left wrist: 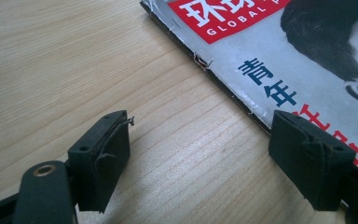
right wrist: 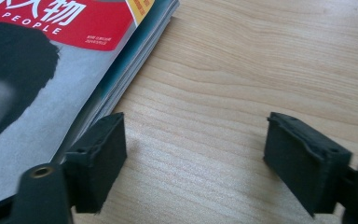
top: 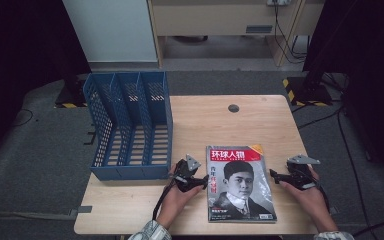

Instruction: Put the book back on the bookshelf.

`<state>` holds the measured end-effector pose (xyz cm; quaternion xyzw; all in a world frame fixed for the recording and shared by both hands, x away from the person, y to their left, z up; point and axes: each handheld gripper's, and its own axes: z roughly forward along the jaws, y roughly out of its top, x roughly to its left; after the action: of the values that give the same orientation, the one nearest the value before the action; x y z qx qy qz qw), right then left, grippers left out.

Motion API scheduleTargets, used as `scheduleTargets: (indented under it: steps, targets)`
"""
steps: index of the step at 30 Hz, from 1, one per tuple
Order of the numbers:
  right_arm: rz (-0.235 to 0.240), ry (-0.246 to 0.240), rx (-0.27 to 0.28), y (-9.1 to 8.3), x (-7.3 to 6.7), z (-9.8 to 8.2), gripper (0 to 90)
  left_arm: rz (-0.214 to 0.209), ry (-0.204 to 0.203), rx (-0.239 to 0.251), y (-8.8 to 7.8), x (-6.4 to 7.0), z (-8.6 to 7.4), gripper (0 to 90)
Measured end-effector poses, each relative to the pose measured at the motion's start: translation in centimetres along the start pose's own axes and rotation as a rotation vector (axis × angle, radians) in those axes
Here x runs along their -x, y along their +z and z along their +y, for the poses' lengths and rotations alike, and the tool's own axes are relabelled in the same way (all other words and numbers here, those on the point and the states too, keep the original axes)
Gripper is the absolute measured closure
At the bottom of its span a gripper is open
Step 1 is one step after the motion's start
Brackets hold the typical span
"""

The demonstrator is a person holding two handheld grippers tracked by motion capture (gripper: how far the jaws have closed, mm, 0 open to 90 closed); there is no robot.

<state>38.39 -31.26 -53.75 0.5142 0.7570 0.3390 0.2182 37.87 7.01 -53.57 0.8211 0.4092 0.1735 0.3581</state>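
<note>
High view: a magazine [top: 240, 184] lies flat on the wooden worktop [top: 230, 125], cover up, between the two tools. The left tool [top: 204, 181] sits just off the magazine's spine edge, with the person's left hand [top: 176, 194] behind it; the right tool [top: 274, 176] sits just off the opposite, open edge, held by the right hand [top: 307, 192]. Both tools point inward, toward the magazine and toward each other across it. A blue file rack [top: 130, 125] with three slots lies on the worktop beyond the left tool, on its far side from the magazine, close to that hand.

Left gripper view: the left tool [left wrist: 200, 149] has its jaws spread wide with nothing gripped. Bare wood lies between them. The magazine [left wrist: 279, 56] runs diagonally ahead and to the right; its worn spine edge passes just in front of the right-hand jaw, which overlaps the cover's corner area in the picture. Whether that jaw touches the paper cannot be told.

Right gripper view: the right tool [right wrist: 193, 154] is likewise wide open and holds nothing. The magazine [right wrist: 51, 93] lies ahead and to the left, its stacked page edges running down to the left-hand jaw, which stands right at that edge. The right-hand jaw stands over bare wood, well clear of the pages.
</note>
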Motion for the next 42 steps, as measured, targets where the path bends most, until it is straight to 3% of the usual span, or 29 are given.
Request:
scheduleTargets:
  steps: [3,6,11,12,15,20,28,38,42]
  targets:
    - [0.007,0.019,-0.016,-0.1,0.2,0.2,16.0,-0.004,-0.015,0.002,0.0,-0.1,0.0,19.8]
    - [0.02,0.056,0.003,-0.6,0.4,0.6,14.1,-0.011,-0.04,0.009,-0.4,-0.1,0.3,23.7]
    - [0.045,0.063,0.011,-0.9,0.3,0.8,15.8,-0.012,-0.062,0.036,-1.1,-0.1,0.6,31.2]
    - [0.068,0.059,0.024,-1.1,0.1,0.9,18.5,-0.032,-0.062,0.04,-1.3,0.0,0.6,33.8]
    - [0.105,0.057,0.031,-1.2,-0.4,1.1,19.3,-0.061,-0.044,0.044,-1.5,0.7,0.7,37.4]
    - [0.163,0.006,0.02,-0.9,-1.7,1.3,24.6,-0.101,-0.008,0.036,-1.3,2.1,0.8,43.4]
    - [0.188,-0.028,-0.017,0.1,-2.8,1.4,31.3,-0.125,0.011,-0.005,-0.6,3.0,0.4,46.0]
    - [0.229,-0.054,-0.034,0.7,-3.5,1.6,40.4,-0.131,0.024,0.014,-0.4,3.4,0.2,46.2]
    - [0.235,-0.056,-0.013,0.4,-3.8,1.7,41.1,-0.133,0.026,0.017,-0.3,3.6,0.2,46.1]
